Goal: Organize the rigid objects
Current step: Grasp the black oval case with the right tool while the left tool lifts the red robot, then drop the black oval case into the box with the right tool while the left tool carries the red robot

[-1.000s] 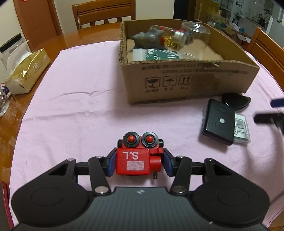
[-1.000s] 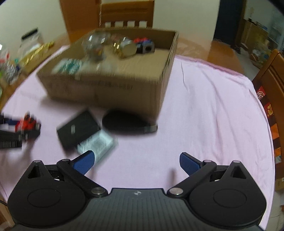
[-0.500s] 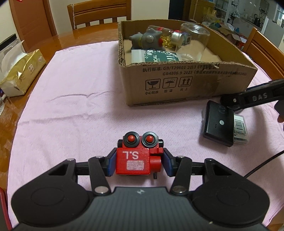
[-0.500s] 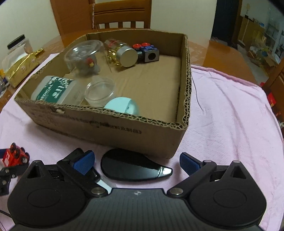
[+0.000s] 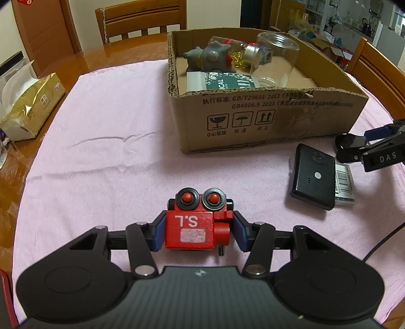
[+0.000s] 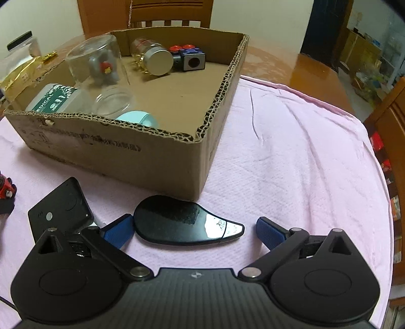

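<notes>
My left gripper (image 5: 198, 232) is shut on a red wooden toy robot (image 5: 196, 226) marked "S.L", low over the pink cloth. My right gripper (image 6: 193, 231) is open, its blue pads on either side of a glossy black teardrop-shaped object (image 6: 182, 222) lying on the cloth by the box corner. A black flat box (image 5: 312, 176) lies on a clear case with a barcode (image 5: 345, 183); it also shows in the right wrist view (image 6: 62, 206). The open cardboard box (image 5: 265, 121) holds a grey toy (image 5: 210, 59), jars, a glass and a green-labelled bottle (image 6: 52, 98).
The pink cloth (image 5: 106, 151) covers a wooden table. A gold tissue pack (image 5: 30, 106) lies at the left edge. Wooden chairs (image 5: 141, 17) stand behind and to the right. The right gripper shows at the right edge of the left wrist view (image 5: 379, 151).
My right gripper has swung in and come down around the black teardrop object beside the box. My left gripper has stayed still, holding the red robot.
</notes>
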### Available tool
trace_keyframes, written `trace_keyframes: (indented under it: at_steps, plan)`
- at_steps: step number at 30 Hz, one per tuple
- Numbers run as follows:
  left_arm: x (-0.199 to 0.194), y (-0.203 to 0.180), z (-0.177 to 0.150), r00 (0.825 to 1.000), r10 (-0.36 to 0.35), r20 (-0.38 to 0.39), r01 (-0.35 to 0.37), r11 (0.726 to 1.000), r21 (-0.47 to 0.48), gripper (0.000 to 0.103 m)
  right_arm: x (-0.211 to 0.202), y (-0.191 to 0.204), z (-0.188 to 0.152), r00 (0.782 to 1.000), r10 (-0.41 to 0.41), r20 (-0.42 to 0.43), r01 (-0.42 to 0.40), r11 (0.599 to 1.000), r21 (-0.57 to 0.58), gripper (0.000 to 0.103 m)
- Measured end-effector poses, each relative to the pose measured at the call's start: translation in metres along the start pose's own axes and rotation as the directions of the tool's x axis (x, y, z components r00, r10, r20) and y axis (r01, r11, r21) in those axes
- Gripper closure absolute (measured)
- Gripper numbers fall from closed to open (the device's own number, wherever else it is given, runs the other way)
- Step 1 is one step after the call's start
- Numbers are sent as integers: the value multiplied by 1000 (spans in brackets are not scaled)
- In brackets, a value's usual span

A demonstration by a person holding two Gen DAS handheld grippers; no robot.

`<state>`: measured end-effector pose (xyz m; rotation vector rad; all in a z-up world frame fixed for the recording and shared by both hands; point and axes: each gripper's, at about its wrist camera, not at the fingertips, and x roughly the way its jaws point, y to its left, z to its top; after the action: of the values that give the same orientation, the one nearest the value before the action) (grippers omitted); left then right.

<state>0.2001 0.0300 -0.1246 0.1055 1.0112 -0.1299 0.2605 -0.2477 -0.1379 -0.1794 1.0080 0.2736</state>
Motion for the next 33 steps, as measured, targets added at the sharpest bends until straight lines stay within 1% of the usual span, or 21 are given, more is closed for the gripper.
trace_keyframes:
  at_steps: [3,6,13,15,17,20,22,23,27,33]
  plan:
    - [1,-1,1,1000,8,3,-8,1000,13,46,-4,0,-4,1000,-4,20,4,1000,7,0]
    - [2,-2,2,1000,9,5,-9,1000,28,44,-7,3,-7,1000,-22,12,21,999,32,0]
    - [3,-4,4,1000,10,-4,-10,999,49,43,-4,7,-6,1000,-10,12,10,1000,17,0]
    - [4,-2,5,1000,9,-17,-8,1000,27,42,-6,9,-8,1000,-7,19,7,1000,11,5]
    - [4,0,7,999,6,-35,-6,1000,-7,42,-9,12,-8,1000,-3,20,3,1000,5,10]
    - [5,-2,7,999,16,-38,-16,1000,-15,42,-8,15,-9,1000,-6,16,6,1000,1,10]
    - [5,-2,7,999,7,-37,-8,1000,-22,48,-7,15,-9,1000,-5,14,5,1000,7,10]
    - [5,-2,8,999,2,-39,-3,1000,-25,49,-7,15,-9,1000,-5,13,5,1000,10,10]
    - [3,-3,9,999,1,-48,-1,1000,-5,49,-10,14,-10,1000,3,11,-3,1000,6,11]
    - [-7,-2,13,998,-22,-51,23,999,24,50,-25,12,-7,999,30,20,-30,999,-11,11]
